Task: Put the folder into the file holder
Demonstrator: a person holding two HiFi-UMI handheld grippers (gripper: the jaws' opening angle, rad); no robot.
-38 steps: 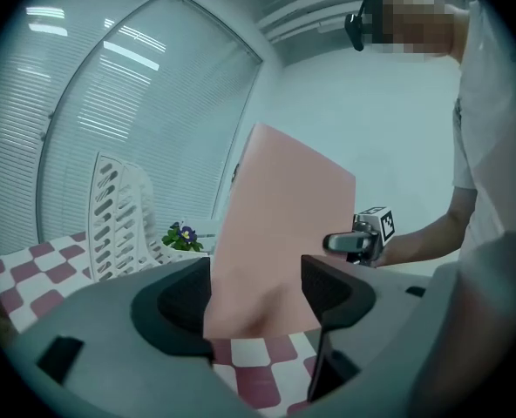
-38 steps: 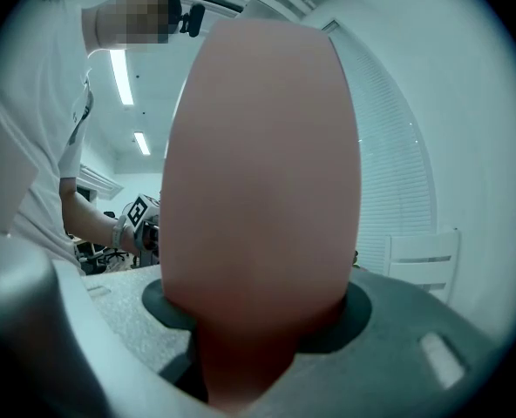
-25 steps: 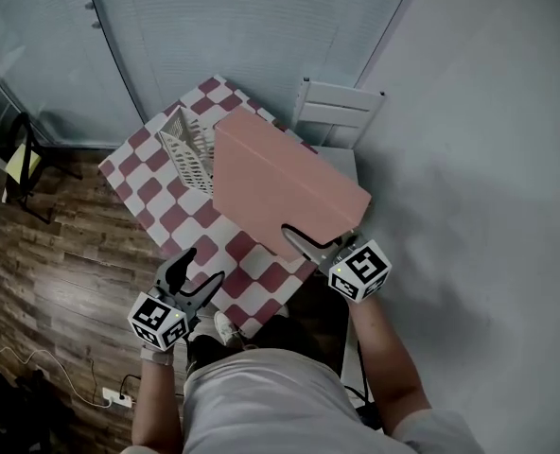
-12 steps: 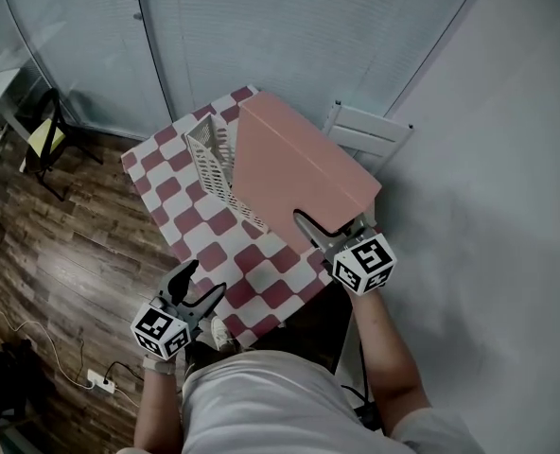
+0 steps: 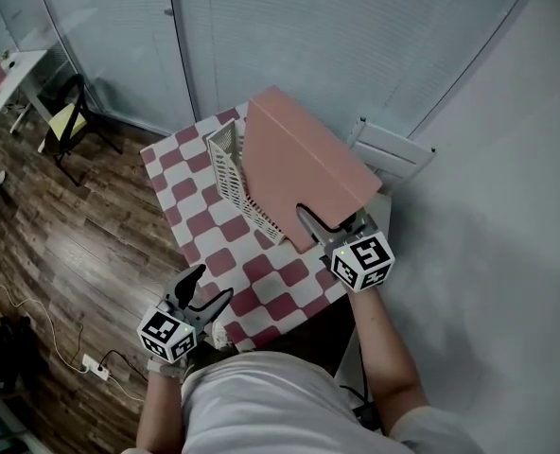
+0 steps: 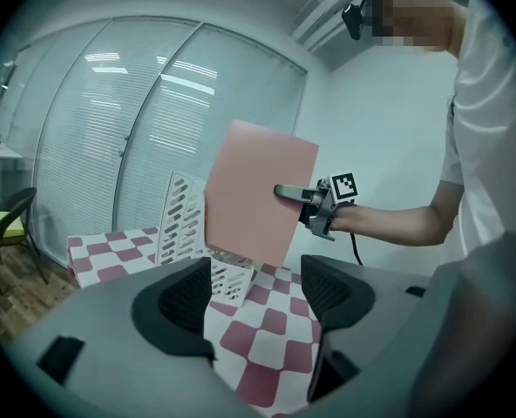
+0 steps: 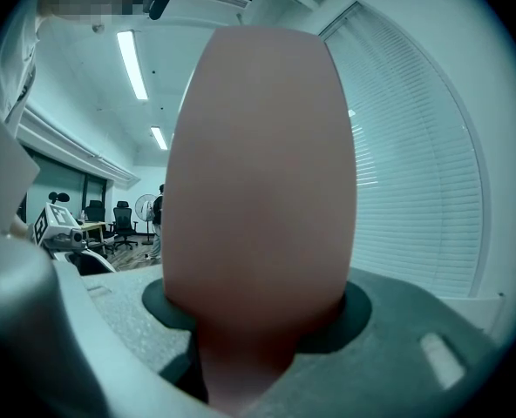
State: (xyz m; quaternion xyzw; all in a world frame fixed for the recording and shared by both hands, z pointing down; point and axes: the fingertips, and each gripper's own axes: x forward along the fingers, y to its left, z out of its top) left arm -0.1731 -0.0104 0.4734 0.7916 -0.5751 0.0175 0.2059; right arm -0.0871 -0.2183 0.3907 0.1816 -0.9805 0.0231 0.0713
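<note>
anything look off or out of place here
Nothing stands out. The right gripper holds the pink folder in the air over the white file holder, which stands upright on the checkered table. The left gripper is open and empty.

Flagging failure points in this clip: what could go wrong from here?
The right hand-held gripper pinches the folder by one edge only, so it may pivot or slip. The left hand-held gripper hangs open, away from the file holder; if the folder's corner catches a wall, the unbraced holder could tip or slide.
</note>
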